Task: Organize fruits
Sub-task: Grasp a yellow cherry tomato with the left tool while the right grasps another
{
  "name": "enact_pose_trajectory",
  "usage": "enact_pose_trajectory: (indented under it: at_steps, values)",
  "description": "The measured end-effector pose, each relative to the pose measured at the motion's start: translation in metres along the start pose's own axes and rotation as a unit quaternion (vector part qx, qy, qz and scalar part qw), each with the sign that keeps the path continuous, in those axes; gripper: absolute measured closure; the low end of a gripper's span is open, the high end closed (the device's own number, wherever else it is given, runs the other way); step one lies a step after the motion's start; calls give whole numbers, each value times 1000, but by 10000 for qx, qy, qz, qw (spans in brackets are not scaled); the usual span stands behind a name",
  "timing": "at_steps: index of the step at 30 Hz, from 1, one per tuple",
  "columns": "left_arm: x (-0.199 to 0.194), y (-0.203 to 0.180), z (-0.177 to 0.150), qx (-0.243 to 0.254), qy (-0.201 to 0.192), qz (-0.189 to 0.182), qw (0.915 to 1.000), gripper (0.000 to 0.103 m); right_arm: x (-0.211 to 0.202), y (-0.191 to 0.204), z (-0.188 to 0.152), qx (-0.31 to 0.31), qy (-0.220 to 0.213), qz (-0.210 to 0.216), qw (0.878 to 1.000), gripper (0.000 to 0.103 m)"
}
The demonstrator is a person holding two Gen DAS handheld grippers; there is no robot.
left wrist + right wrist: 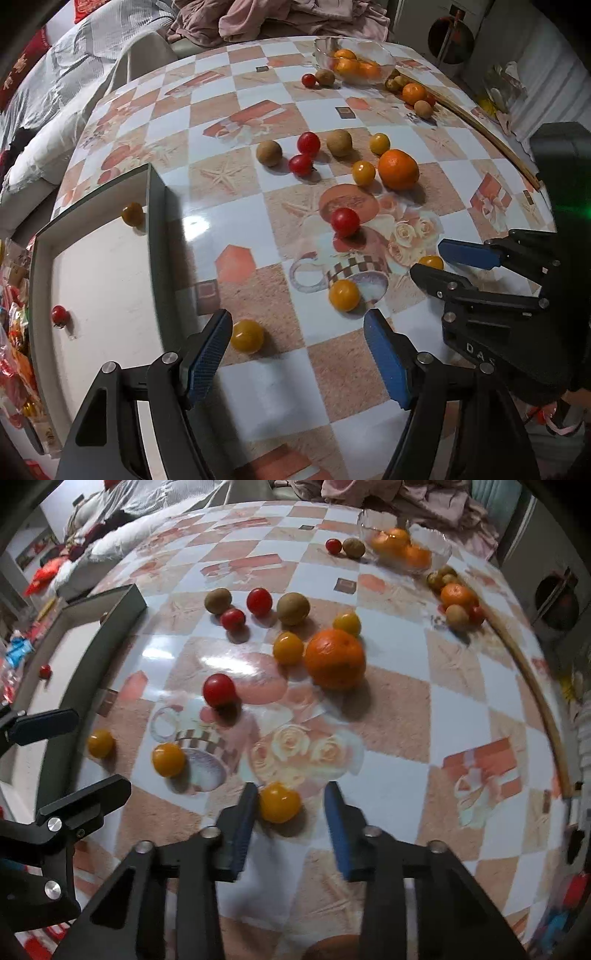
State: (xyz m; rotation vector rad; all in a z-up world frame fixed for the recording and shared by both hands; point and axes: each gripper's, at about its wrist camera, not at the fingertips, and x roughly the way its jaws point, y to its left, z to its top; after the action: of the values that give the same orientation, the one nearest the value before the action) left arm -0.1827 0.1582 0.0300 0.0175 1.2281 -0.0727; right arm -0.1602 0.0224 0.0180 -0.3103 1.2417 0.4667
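Note:
Red and yellow cherry tomatoes, brown longans and an orange [398, 169] lie scattered on the patterned table. My left gripper [297, 325] is open; a yellow tomato [246, 335] lies just inside its left finger. My right gripper [291, 794] is open around another yellow tomato [279, 802], which rests on the table against the left finger. The right gripper also shows in the left wrist view [430, 254]. A dark-rimmed white tray [155, 221] at left holds a yellow tomato [132, 214] and a red tomato [60, 315].
A glass bowl [384, 59] with oranges stands at the far edge, with more fruit [413, 93] beside it. A long wooden stick [546, 709] lies along the right edge. A sofa with clothes is behind the table. Snack packets lie left of the tray.

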Motion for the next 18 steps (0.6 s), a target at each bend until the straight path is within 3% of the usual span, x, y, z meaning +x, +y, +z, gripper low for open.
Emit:
enact_pose_trajectory:
  at_steps: [8, 14, 18]
  values:
    - [22, -19, 9, 202, 103, -8, 9997, 28, -9, -14, -6, 103, -93, 128, 9998, 69]
    - [37, -23, 14, 301, 191, -10, 9994, 29, -8, -27, -6, 334, -66, 481, 9983, 69]
    - [39, -25, 14, 330, 166, -50, 9993, 37, -4, -33, -6, 518, 17, 751, 9958, 69]
